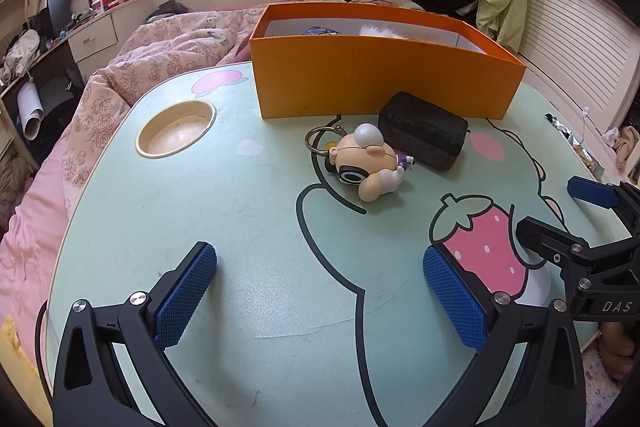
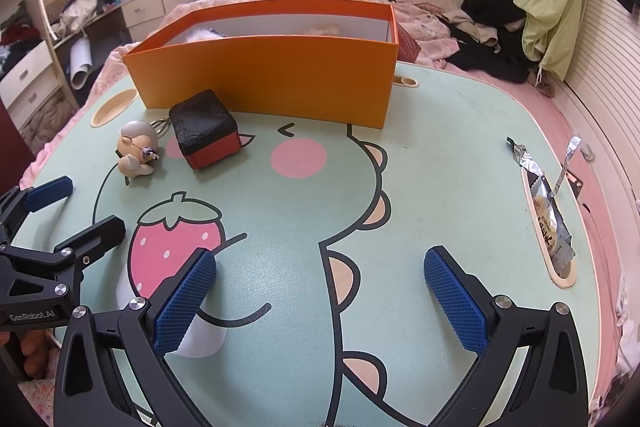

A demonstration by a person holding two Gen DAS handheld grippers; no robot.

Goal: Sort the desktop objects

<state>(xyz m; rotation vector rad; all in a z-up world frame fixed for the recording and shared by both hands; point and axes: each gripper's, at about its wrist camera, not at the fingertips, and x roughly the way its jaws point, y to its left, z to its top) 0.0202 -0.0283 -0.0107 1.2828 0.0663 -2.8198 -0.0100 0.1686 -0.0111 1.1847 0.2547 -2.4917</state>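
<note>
Blocking the orange box [image 1: 380,83], black pouch [image 1: 424,135] touches figurine keychain [image 1: 370,163]; both tools spread, empty.

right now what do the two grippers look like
Both are matte black angular frames with silver screws. Each finger carries a blue, diamond-textured pad. The left gripper shows white "GenRobot.AI" lettering on its body in the right wrist view; the right gripper shows partial "DAS" lettering in the left wrist view.
</note>
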